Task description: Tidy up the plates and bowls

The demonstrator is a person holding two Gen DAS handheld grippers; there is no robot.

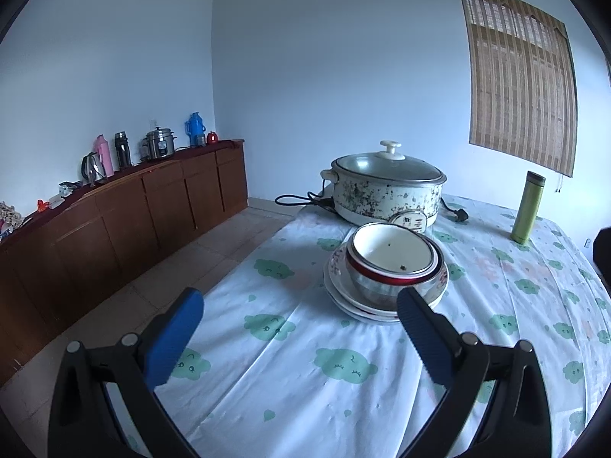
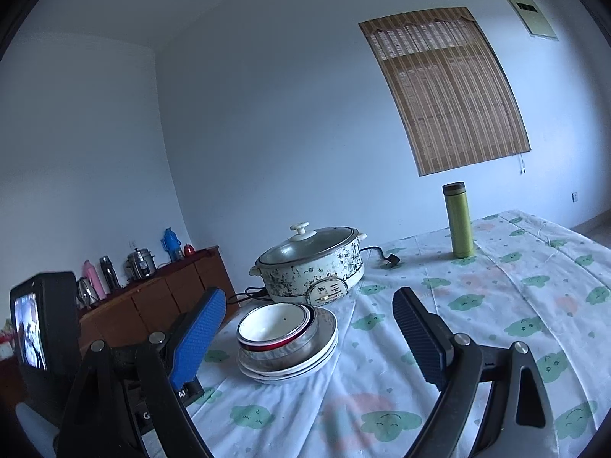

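Note:
A white bowl with a red band [image 1: 393,257] [image 2: 277,328] sits nested in a steel bowl on a stack of white plates [image 1: 343,301] [image 2: 305,362], on the table's cloud-print cloth. My left gripper [image 1: 299,301] is open and empty, short of the stack, which lies toward its right finger. My right gripper [image 2: 309,303] is open too, held above the cloth with the stack showing between its blue pads [image 2: 198,339], nothing touching them. The left gripper's body [image 2: 42,328] with a small screen shows at the left of the right wrist view.
A speckled electric pot with a glass lid [image 1: 385,187] [image 2: 313,259] stands behind the stack, its cord and plug [image 2: 389,259] trailing on the cloth. A green flask [image 1: 529,206] [image 2: 460,219] stands at the far right. A wooden sideboard [image 1: 133,206] with kettles and flasks lines the left wall.

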